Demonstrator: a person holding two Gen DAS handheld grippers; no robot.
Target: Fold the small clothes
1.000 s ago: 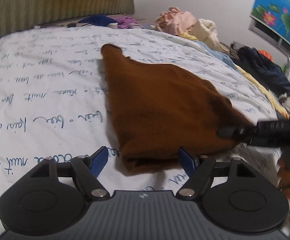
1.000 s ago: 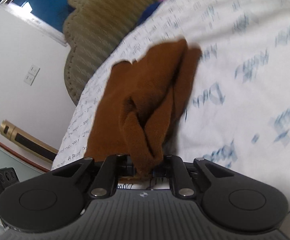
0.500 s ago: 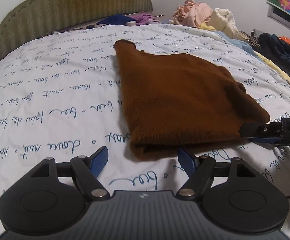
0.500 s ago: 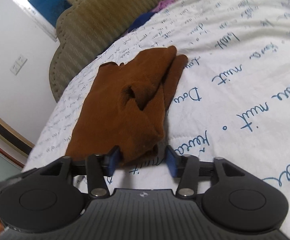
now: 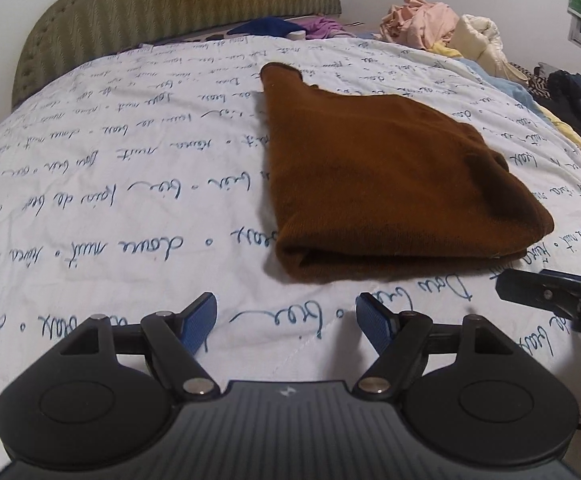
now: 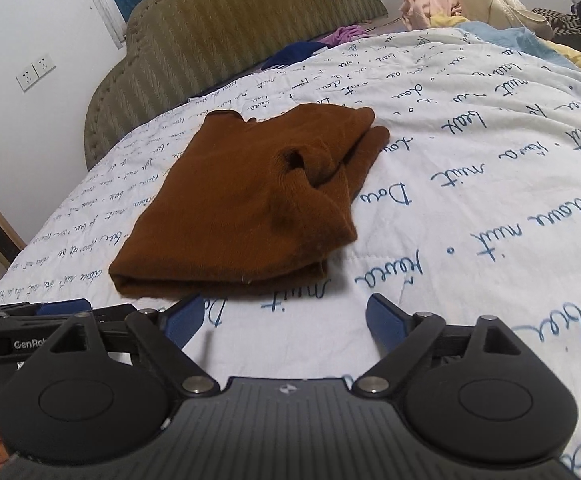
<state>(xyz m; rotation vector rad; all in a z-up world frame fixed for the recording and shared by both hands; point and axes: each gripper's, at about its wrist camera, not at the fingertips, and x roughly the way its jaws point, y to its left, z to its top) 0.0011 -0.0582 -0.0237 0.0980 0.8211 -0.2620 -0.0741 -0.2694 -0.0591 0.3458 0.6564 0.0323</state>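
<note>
Brown garment [image 5: 386, 188] lies folded on the white quilt [image 5: 110, 208] printed with blue script, near the middle of the bed. Left gripper [image 5: 286, 322] and right gripper [image 6: 284, 322] both hover just short of its near edge, tongs spread apart, holding nothing. Behind: olive headboard [image 5: 178, 4] and a heap of loose clothes [image 5: 442, 30]. Right gripper's tip enters the left view, cut off at the frame edge.

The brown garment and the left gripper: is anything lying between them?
Nothing but bare quilt with blue handwriting print. In the left wrist view, the open left gripper sits just short of the folded brown garment.
</note>
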